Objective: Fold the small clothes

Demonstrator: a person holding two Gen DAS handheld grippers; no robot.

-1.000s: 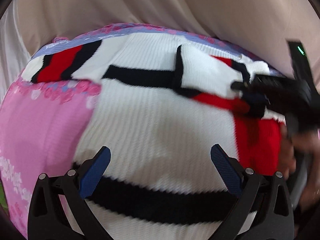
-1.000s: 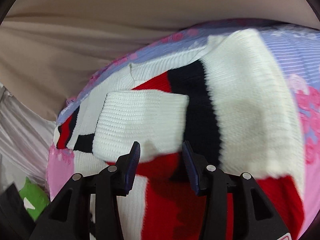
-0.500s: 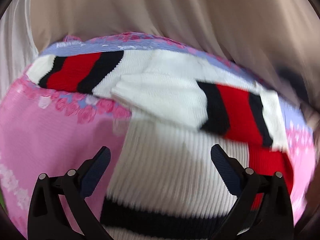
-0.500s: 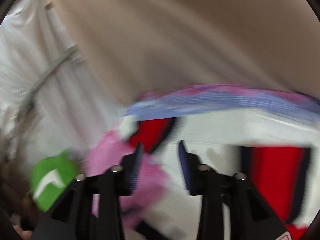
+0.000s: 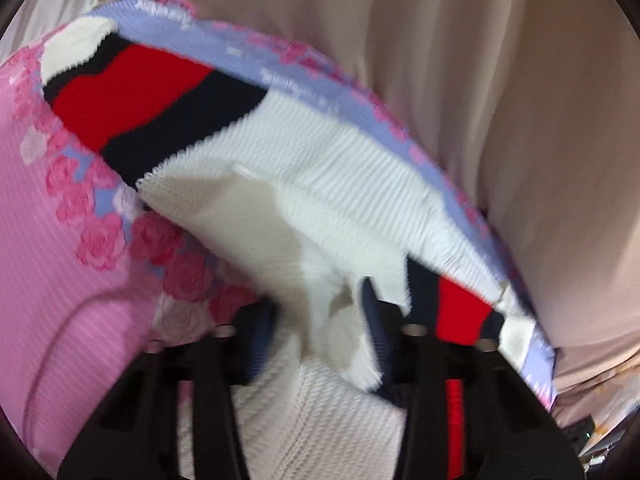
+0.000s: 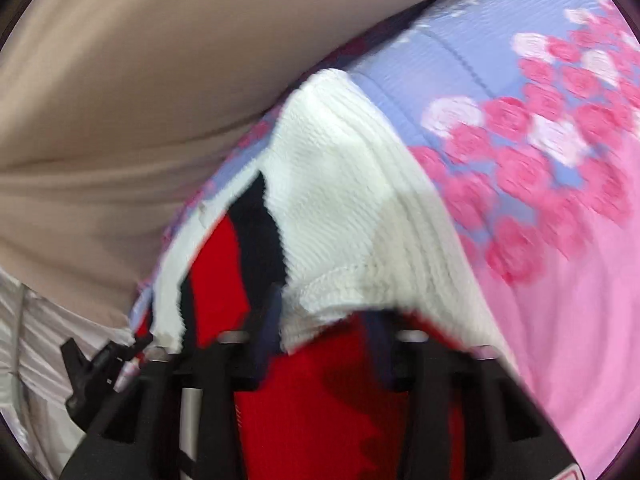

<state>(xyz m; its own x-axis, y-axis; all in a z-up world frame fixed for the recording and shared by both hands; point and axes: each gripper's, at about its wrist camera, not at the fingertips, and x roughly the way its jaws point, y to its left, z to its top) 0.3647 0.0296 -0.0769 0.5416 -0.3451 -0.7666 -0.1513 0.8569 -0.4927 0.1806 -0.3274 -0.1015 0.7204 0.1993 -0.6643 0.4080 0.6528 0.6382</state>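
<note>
A small knit sweater (image 5: 320, 184), white with red and black bands, lies on a pink and lilac rose-print sheet (image 5: 60, 280). My left gripper (image 5: 316, 320) is shut on a raised fold of the sweater's white knit. The sweater also shows in the right wrist view (image 6: 340, 200), where my right gripper (image 6: 320, 320) is shut on its white ribbed edge, lifted above the red part (image 6: 320, 400). Both views are blurred.
A beige curtain (image 5: 500, 80) hangs behind the far edge of the sheet, and it also shows in the right wrist view (image 6: 120, 80). White fabric (image 6: 40, 340) and a black gripper part (image 6: 92, 372) sit at the lower left of the right wrist view.
My left gripper was open over the sweater and has now closed on a white fold. My right gripper swung away, came back and now grips the white ribbed edge.
</note>
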